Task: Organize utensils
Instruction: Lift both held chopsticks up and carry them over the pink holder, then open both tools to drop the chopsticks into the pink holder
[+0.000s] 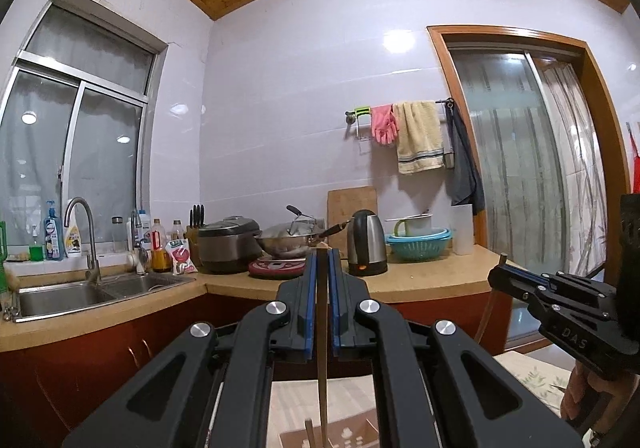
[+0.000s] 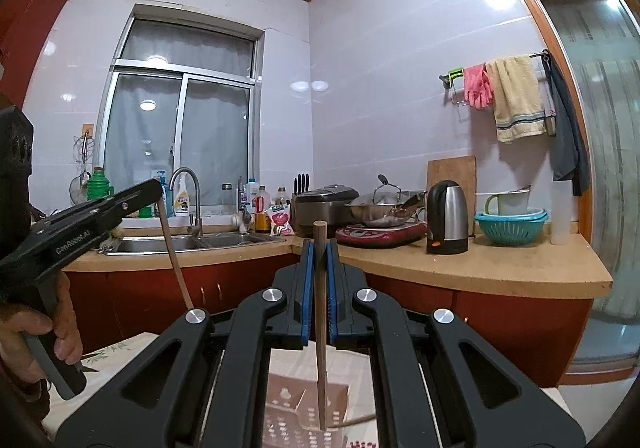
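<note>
left gripper (image 1: 322, 260): I've got it clamped tight on a thin wooden chopstick (image 1: 322, 332); stick runs upright between the blue pads, tip poking just above them, lower end hanging down over the box

right gripper (image 2: 319, 248): same deal, pinched on a second chopstick (image 2: 320, 328); upright, round top sticking out above the fingers

holder box (image 2: 304, 404): brown perforated box right below both sticks; the right stick's lower end sits in front of its wall, can't tell if it's inside or just above

hands: a hand (image 2: 60, 328) wraps the left tool's handle in the right view

background: kettle (image 2: 446, 216), wok (image 2: 384, 208) and rice cooker (image 2: 324, 200) on the counter (image 2: 480, 268); sink (image 2: 192, 244) under the window
</note>
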